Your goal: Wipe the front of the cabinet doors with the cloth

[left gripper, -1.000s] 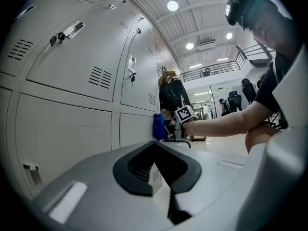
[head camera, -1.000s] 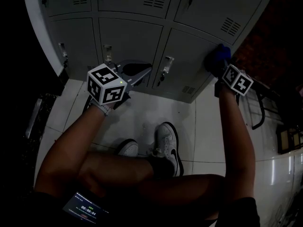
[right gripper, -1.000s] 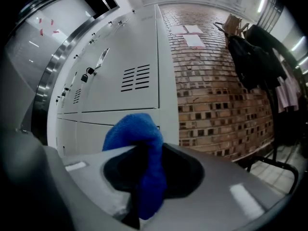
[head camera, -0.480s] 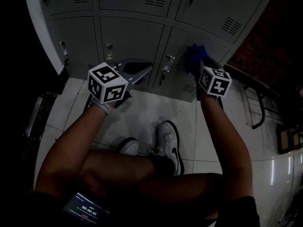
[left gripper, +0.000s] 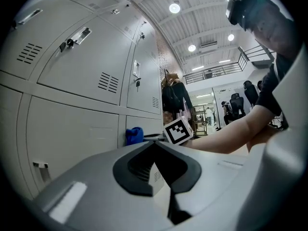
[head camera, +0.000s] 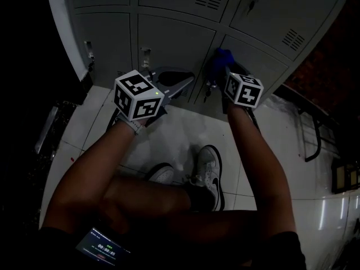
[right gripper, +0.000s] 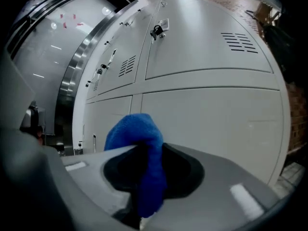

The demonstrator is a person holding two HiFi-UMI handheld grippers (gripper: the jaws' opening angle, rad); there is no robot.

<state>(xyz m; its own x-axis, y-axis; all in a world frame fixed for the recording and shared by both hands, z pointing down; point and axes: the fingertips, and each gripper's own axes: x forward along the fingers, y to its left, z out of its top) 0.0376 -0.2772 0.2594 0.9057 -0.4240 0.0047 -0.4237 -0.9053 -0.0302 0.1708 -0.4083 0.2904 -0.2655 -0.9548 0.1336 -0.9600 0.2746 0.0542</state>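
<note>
The right tool (head camera: 221, 72) squeezes the blue cloth (head camera: 222, 57) — it sits right at the low cabinet doors (head camera: 174, 41), straight ahead. The left tool (head camera: 171, 87) is shut and empty, off to the left.

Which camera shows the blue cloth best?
The right gripper view: the cloth is large, clamped in the jaws. Head view shows it dim against a cabinet door; left gripper view, small and far.

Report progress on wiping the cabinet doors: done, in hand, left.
Done: cannot tell; no door shows a wiped trace. In hand: the right gripper is shut on the blue cloth, held at a bottom-row locker door; the left gripper is shut, empty, off the doors. Left: likely the other doors, including the upper row.
</note>
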